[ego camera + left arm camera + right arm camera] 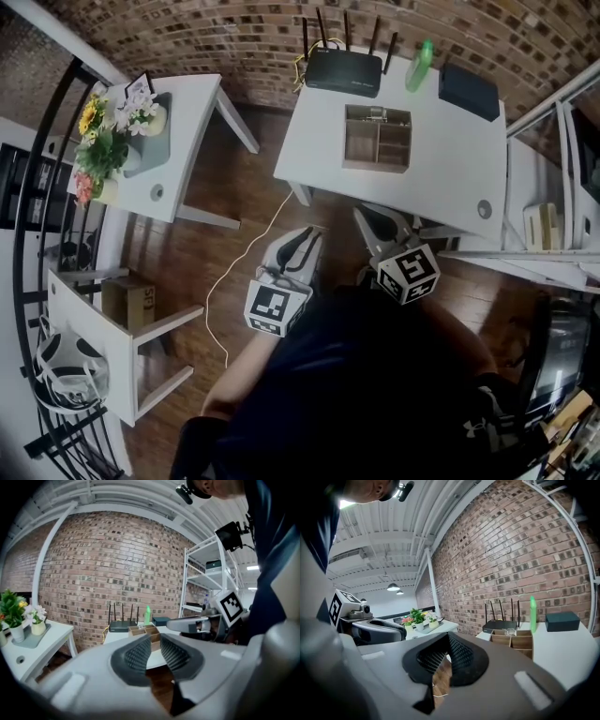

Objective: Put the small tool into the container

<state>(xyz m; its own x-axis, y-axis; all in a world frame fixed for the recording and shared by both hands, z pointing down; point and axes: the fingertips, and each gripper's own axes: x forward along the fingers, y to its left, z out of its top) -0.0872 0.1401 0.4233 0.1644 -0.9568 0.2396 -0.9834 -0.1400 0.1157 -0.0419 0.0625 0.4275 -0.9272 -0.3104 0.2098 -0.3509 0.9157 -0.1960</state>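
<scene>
Head view: two white tables stand before a brick wall. The left table [192, 122] carries a grey tray [167, 141] of potted flowers [108, 141]; the right gripper view shows three pots. The right table [441, 159] carries everything else. A white chair [94, 309] at the lower left holds one cardboard box [129, 305], whose dark print is too small to read.

Two grippers are held side by side over the wooden floor, short of the right table. Each bears one cube of black-and-white square markers. The left gripper [155, 638] has its ribbed pads a narrow gap apart with nothing between them. The right gripper [448, 635] has its pad tips meeting, and it too holds nothing.

On the right table there are one black router [343, 72] with at least four upright antennas, one dark box [469, 91] and one green bottle [419, 66]. One wooden container [346, 141], divided into compartments, stands just in front of the router.

A small pale object [510, 630] lies in the container's rear compartment. It is too small to tell whether it is the tool.
</scene>
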